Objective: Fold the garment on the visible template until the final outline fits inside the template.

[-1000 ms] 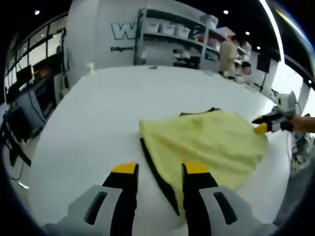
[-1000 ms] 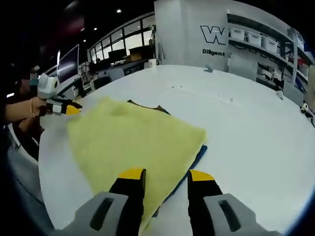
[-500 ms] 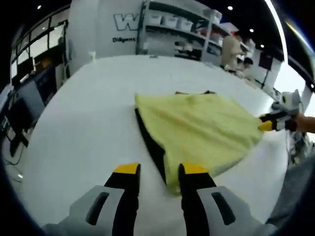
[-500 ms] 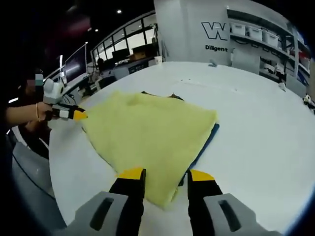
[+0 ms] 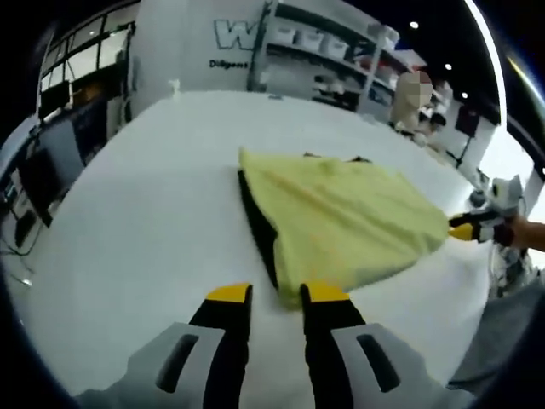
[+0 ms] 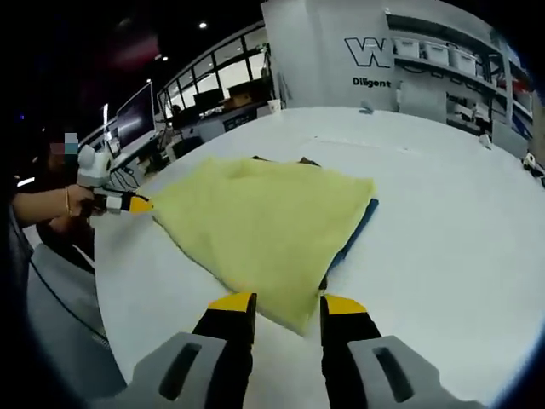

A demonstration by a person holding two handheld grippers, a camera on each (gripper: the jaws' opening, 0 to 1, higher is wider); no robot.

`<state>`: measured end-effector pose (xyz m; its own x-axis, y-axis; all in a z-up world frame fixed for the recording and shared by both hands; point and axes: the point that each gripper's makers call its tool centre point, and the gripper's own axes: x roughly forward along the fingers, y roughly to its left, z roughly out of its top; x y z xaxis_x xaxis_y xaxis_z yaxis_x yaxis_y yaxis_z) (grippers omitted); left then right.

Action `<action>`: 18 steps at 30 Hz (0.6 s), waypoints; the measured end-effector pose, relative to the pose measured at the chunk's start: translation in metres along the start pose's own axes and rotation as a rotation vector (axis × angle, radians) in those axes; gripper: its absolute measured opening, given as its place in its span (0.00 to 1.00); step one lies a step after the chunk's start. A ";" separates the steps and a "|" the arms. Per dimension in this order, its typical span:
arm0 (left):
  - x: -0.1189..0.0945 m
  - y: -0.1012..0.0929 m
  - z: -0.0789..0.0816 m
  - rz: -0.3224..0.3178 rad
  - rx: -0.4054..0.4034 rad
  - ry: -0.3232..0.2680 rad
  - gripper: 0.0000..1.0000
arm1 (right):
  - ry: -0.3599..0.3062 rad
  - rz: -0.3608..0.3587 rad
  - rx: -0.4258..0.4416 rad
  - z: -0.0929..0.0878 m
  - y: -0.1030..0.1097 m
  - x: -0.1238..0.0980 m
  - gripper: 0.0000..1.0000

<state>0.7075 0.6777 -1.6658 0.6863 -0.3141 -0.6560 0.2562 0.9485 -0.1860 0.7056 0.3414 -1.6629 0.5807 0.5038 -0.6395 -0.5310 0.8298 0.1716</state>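
Left gripper view: yellow garment (image 5: 341, 223) lies on white bench (image 5: 153, 213) over dark template (image 5: 256, 223), long axis between both corners. Left hand-held gripper (image 5: 278, 294) open at near corner; right hand-held gripper (image 6: 285, 302) open likewise.

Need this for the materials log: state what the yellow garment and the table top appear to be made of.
Yellow garment: looks like soft matte woven or knit cloth; it drapes with gentle creases, no shine. Table top: smooth white hard surface, likely laminate or painted board; faint sheen, no grain visible.
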 end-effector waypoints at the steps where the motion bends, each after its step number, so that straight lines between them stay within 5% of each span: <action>1: -0.001 0.000 -0.001 0.001 -0.004 -0.001 0.12 | 0.002 0.002 -0.001 -0.002 0.001 -0.001 0.23; 18: 0.005 -0.006 -0.012 -0.052 -0.044 0.018 0.03 | -0.004 0.015 0.036 -0.003 0.000 0.004 0.17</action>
<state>0.7011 0.6712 -1.6772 0.6602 -0.3627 -0.6577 0.2610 0.9319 -0.2520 0.7060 0.3429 -1.6681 0.5750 0.5175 -0.6337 -0.5177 0.8299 0.2081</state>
